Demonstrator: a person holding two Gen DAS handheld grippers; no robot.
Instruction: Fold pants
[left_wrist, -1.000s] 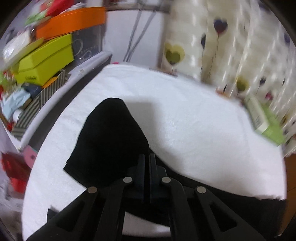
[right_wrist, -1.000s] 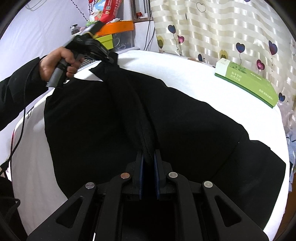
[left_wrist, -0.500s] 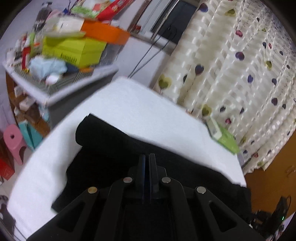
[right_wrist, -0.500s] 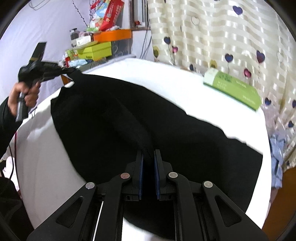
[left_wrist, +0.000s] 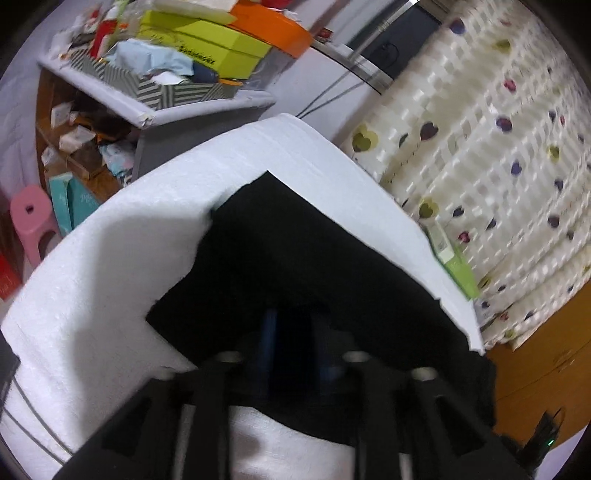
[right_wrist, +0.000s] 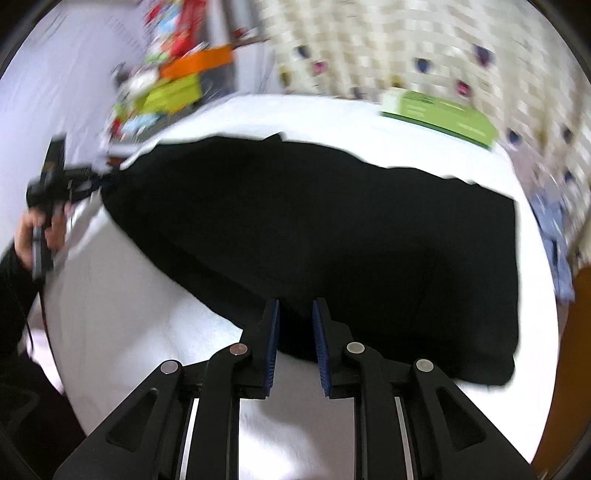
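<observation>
Left wrist view: the left gripper (left_wrist: 293, 332) has its fingers apart over the black pants (left_wrist: 306, 258), which lie flat on the white table (left_wrist: 110, 266), far corner pointing toward the green box (left_wrist: 458, 264). Right wrist view: the right gripper (right_wrist: 295, 325) is parted too, straddling the near edge. To finish well, I'd back off low and level, dragging no cloth.
</observation>
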